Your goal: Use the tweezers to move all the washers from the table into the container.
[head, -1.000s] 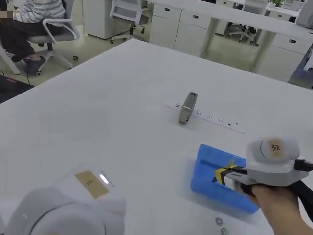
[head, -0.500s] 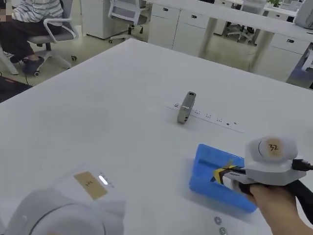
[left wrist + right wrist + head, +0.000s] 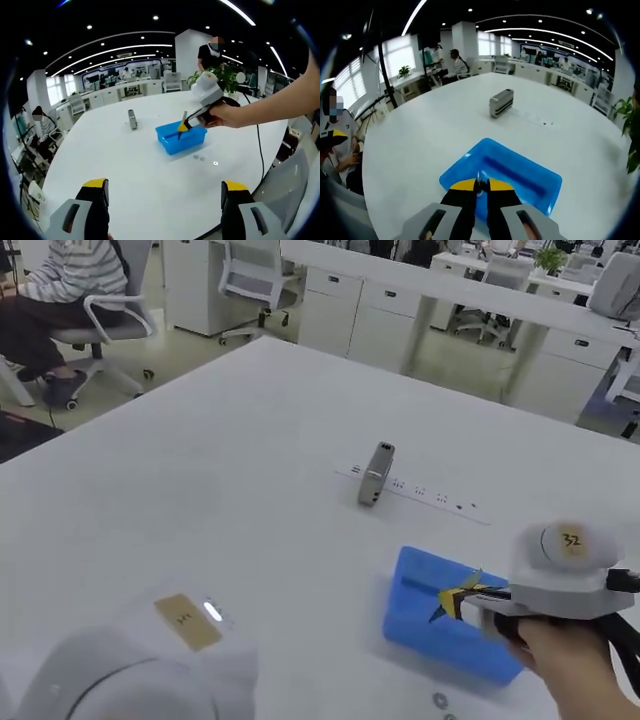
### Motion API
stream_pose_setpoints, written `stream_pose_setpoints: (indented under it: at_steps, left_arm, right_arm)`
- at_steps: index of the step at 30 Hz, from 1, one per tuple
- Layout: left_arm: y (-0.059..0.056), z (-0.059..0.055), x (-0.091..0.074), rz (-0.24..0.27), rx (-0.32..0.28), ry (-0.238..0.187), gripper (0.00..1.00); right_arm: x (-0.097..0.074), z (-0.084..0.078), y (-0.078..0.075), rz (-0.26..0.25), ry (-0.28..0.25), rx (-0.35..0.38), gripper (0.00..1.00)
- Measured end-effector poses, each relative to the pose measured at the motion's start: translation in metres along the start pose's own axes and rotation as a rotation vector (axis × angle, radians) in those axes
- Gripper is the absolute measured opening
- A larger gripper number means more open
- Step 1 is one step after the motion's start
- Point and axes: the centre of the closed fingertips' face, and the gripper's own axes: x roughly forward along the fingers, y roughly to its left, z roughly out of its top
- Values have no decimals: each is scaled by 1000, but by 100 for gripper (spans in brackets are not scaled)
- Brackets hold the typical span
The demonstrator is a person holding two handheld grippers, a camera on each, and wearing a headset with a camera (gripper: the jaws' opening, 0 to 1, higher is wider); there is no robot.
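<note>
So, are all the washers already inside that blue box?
No, three small washers lie on the white table just beside the blue container, as the left gripper view shows.

At the lower right of the head view, the rectangular plastic container (image 3: 430, 635) is bright blue, on the plain white round table (image 3: 200, 470). The small round metal washers (image 3: 202, 159) are silver. Both the right gripper (image 3: 480, 186) and the left gripper (image 3: 164, 186) have black jaws with yellow tips. The thin metal tweezers (image 3: 479, 178) seem silver-grey.

We count three washers (image 3: 215, 163) on the tabletop (image 3: 125, 165). We also see one blue container (image 3: 192, 141), one pair of tweezers (image 3: 479, 180) and one silver case (image 3: 132, 119).
</note>
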Motion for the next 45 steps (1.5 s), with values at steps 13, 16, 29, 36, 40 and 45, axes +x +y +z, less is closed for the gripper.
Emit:
stream_pose_setpoints:
  at_steps: [13,16,29,36,40,45]
  left_arm:
    - [-6,6,-9,-1,17,-20,95]
    - [-6,7,-11,0,23,-26,95]
    - [-10,13,-18,6,51,-40,95]
    - [-11,16,-22,6,63,-48,95]
    - [-9,16,-23,10,55,-50,95]
    - [-7,16,-21,19,66,-55,95]
  right_arm:
    - [-37,16,15,6,-63,-113,3]
    - [-45,16,17,8,-78,-122,3]
    - [-70,4,32,20,-101,-102,3]
    - [-65,-25,33,22,-35,-95,2]
    - [-58,-40,34,35,-1,-57,3]
    - [-48,-52,32,52,25,-13,3]
